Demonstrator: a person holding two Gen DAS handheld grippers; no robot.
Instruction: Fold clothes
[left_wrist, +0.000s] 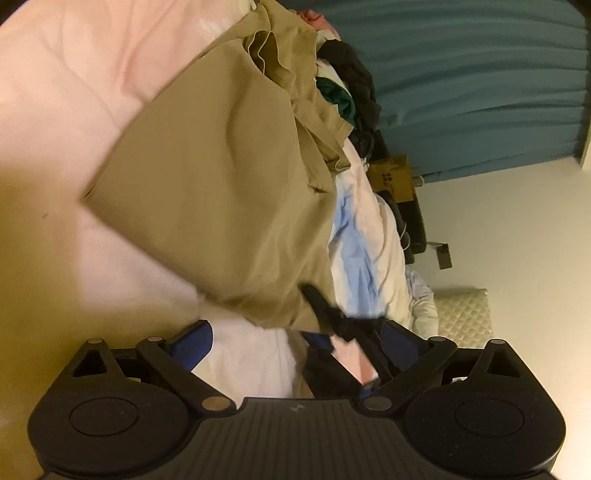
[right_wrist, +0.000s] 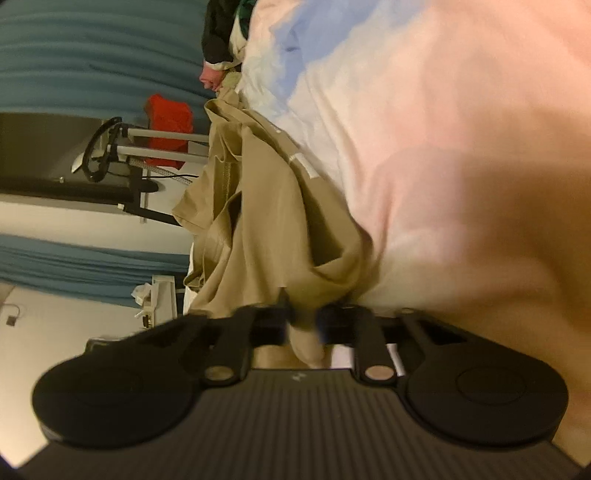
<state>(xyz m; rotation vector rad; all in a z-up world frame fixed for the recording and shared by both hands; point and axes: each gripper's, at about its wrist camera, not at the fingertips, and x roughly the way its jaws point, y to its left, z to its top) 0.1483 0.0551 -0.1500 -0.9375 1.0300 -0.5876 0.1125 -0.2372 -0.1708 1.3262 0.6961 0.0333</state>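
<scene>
The khaki cotton garment (left_wrist: 221, 177), creased and partly bunched, is spread over a pale pink and white bedsheet (left_wrist: 66, 110) that also carries a light blue patch. Both views are rolled sideways, so the bed runs upright across each picture. In the right wrist view the same garment (right_wrist: 266, 221) is seen gathered into folds, and a bunched edge of it is drawn between the fingers of the right gripper (right_wrist: 304, 321), whose jaws are pressed together on the cloth. In the left wrist view the left gripper (left_wrist: 295, 336) is seen with its blue-padded fingers (left_wrist: 195, 343) standing wide apart over the sheet, just beside the garment's near edge; no cloth is pinched between them. The other gripper's dark tip (left_wrist: 325, 306) is seen reaching in at that edge. Beyond the garment a heap of dark and green clothes (left_wrist: 351, 85) lies on the bed, before teal curtains (left_wrist: 480, 85). A red cloth (right_wrist: 170, 125) is draped over a metal frame beside the bed.
</scene>
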